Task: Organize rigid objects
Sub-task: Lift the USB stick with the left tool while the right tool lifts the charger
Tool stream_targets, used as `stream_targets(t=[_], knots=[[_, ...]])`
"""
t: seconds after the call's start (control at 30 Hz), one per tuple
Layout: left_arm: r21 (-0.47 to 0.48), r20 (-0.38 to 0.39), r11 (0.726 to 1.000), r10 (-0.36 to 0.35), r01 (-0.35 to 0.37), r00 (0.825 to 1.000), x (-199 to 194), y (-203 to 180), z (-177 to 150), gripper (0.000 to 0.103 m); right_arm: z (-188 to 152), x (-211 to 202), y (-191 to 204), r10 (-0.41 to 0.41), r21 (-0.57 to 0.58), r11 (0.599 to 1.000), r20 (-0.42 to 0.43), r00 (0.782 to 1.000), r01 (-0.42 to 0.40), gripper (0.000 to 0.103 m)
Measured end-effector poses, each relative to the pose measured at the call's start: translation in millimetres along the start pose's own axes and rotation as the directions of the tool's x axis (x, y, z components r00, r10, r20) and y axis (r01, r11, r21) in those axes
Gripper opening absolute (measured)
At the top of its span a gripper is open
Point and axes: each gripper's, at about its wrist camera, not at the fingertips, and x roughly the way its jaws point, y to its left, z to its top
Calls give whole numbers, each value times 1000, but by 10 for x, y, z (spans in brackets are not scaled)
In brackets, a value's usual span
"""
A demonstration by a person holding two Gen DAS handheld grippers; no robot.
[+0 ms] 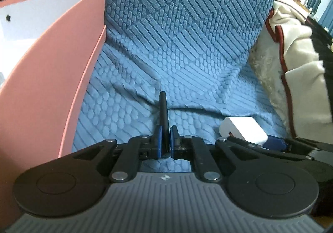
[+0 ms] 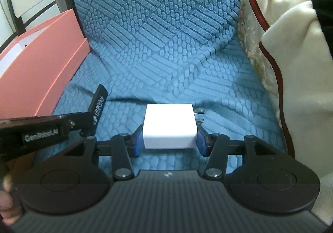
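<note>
Left claw (image 1: 165, 145) is clamping a black stick (image 1: 163, 116), right claw (image 2: 169, 139) is gripping a white charger (image 2: 169, 125), pink box (image 1: 52, 87) beside.

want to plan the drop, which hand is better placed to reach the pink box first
Left, probably. The pink box sits right beside the left tool, which grips the black stick. The right tool holds the white charger farther from it.

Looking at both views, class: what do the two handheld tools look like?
Both match: the left tool and right tool have black linkage arms with silver rivets, blue pads, round black discs and a ribbed grey base. White lettering marks the left tool's side.
</note>
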Motion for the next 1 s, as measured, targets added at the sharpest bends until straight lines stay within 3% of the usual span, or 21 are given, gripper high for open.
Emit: stream_targets(t=[0.67, 1.0], knots=[[-31, -18, 1000, 5, -6, 1000, 306, -9, 168, 11, 28, 105, -15, -19, -16, 1000, 1, 1000, 19, 56], [-32, 0, 999, -20, 20, 1000, 93, -36, 172, 11, 46, 88, 12, -20, -2, 1000, -2, 1000, 20, 54]])
